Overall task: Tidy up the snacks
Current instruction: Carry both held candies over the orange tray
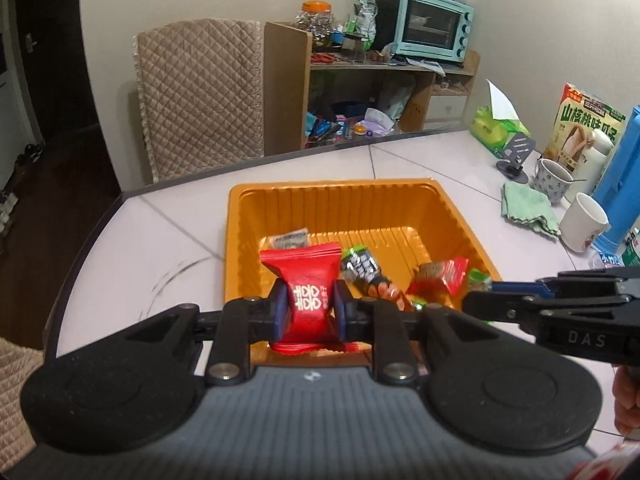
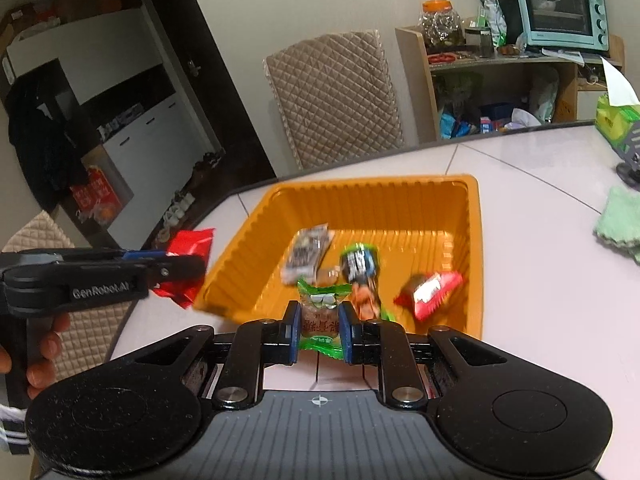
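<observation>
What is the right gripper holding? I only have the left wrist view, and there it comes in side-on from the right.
Observer: The right gripper is shut on a green-edged snack packet with a brown middle.
Reviewer: Is that packet in the orange tray yet?
Observer: No, it hangs over the near rim of the orange tray, pinched between the fingers.
Reviewer: Anything in the tray that my view hides?
Observer: A grey patterned packet lies in full view; in yours the red packet in the left gripper covers most of it.
</observation>
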